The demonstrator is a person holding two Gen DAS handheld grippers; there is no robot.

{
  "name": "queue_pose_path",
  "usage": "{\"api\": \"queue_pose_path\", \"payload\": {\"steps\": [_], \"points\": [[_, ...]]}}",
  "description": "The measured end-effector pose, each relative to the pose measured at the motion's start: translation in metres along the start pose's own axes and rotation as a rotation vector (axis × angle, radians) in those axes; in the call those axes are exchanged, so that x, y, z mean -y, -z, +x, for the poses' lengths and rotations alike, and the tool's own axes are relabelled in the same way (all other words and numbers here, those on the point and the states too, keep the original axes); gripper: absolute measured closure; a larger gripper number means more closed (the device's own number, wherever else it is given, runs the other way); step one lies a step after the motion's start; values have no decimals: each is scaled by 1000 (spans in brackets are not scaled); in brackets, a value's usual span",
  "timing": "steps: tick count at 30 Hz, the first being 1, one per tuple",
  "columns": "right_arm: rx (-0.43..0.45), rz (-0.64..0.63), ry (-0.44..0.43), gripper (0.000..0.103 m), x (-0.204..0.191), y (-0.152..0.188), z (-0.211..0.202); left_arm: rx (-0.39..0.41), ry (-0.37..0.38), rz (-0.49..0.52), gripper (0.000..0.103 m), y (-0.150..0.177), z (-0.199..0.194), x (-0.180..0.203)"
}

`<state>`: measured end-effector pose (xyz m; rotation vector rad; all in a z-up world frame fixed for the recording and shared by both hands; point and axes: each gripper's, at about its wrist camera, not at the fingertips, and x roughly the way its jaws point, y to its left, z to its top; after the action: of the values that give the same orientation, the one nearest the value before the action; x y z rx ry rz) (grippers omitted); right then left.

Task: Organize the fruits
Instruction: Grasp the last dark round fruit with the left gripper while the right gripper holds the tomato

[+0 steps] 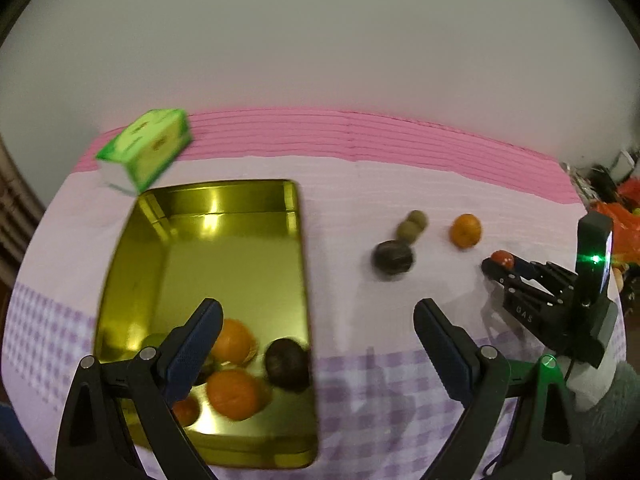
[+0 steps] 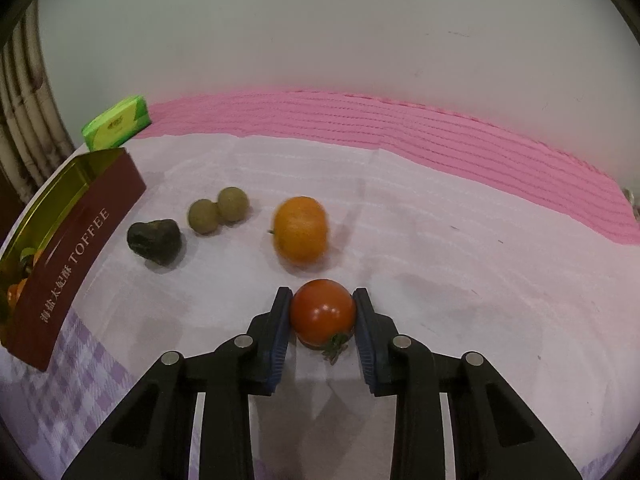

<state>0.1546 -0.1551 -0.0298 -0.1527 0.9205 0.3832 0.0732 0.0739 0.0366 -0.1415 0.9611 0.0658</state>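
Note:
A red tomato point(image 2: 322, 311) rests on the cloth with my right gripper point(image 2: 322, 312) shut on it, both blue pads pressed to its sides. Beyond it lie an orange mandarin point(image 2: 300, 229), two small green fruits point(image 2: 218, 210) and a dark lumpy fruit point(image 2: 155, 241). My left gripper point(image 1: 320, 324) stands wide open with nothing between its fingers, over the right edge of the gold tin point(image 1: 224, 248). Several fruits lie in the tin's near end, among them two mandarins point(image 1: 234, 394) and a dark fruit point(image 1: 286, 362). In the left wrist view my right gripper point(image 1: 498, 266) shows at far right with the tomato point(image 1: 503, 259).
A green tissue pack point(image 1: 146, 148) sits behind the tin near the back of the table. The tin's maroon side point(image 2: 76, 264) reads TOFFEE. A pink and lilac checked cloth point(image 2: 460, 248) covers the table. Clutter and orange bags point(image 1: 616, 216) lie past the table's right end.

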Motion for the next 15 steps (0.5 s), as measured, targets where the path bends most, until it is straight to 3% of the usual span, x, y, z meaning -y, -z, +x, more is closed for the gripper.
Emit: {"api": "queue_pose_path", "payload": {"steps": [9,15], "points": [[-10,111,110,71,61,10,-12,-27,57,43,8,-13,31,40],[-15,99,128,71,62,8,-11,-73,43,41,11,-26,62,52]]}}
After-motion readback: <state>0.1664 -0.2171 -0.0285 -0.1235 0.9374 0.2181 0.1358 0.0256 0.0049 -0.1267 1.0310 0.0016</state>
